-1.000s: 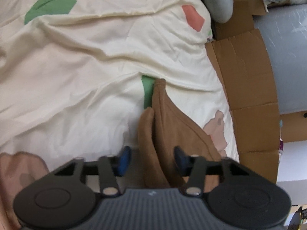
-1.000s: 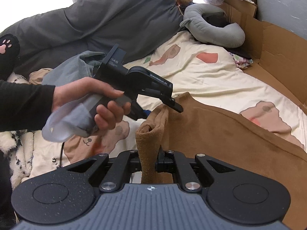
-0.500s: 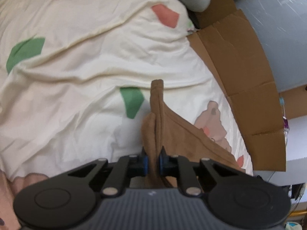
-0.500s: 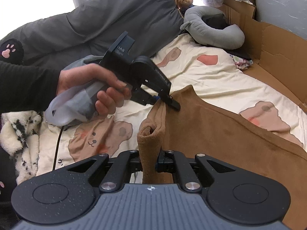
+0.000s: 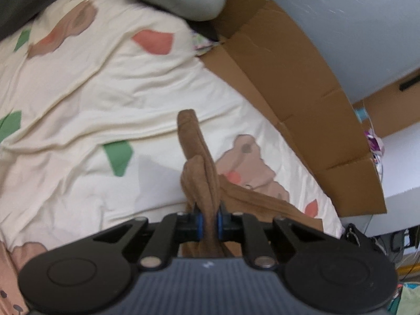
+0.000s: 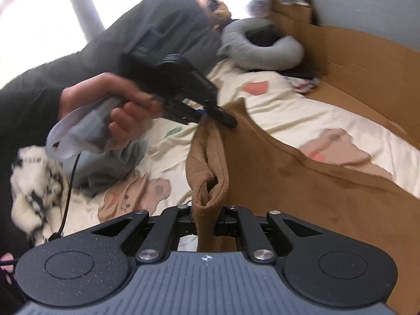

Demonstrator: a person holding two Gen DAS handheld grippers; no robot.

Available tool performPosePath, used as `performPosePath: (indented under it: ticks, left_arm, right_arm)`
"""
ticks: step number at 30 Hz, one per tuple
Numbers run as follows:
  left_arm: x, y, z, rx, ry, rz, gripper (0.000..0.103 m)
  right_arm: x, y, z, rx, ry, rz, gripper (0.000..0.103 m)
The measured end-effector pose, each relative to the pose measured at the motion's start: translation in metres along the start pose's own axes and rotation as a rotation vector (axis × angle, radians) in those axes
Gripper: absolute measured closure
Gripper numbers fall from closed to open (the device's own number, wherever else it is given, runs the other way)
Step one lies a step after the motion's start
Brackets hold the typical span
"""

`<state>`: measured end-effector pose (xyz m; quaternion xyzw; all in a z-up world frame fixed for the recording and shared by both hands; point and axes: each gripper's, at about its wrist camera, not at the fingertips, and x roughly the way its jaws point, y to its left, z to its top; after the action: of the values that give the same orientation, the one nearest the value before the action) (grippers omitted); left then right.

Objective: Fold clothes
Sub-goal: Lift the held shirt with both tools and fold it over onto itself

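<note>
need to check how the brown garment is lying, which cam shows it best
The right wrist view: the brown garment spreads wide over the bedsheet, pinched by both the right claw and left claw. The left wrist view shows only a narrow bunched edge.

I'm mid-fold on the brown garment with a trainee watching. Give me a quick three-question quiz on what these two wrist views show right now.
1. True or false: the left gripper has its fingers closed on the brown garment.
2. Multiple choice: what runs along the far edge of the cream bedsheet? A) a wooden headboard B) flattened cardboard C) a laundry basket
3. Fill in: in the right wrist view, the right gripper pinches a bunched edge of the garment, while the rest of it lies spread on the ____.

Key: 1 true; 2 B; 3 bedsheet.
</note>
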<state>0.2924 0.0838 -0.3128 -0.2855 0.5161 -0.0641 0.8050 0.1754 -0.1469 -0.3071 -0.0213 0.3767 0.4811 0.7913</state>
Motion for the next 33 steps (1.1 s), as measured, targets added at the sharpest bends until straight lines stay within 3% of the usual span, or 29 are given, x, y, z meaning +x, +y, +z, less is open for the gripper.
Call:
performPosePath:
  ticks: [16,33]
  left_arm:
    - [0.031,-0.128,-0.026,0.165,-0.048,0.032,0.093]
    - [0.104,-0.224,-0.073,0.262,0.045,0.043,0.093]
  right_arm:
    - [-0.071,-0.059,-0.036,0.111,-0.069,-0.012,0.099]
    - [-0.114,-0.125,-0.109,0.331,-0.164,-0.06,0.099]
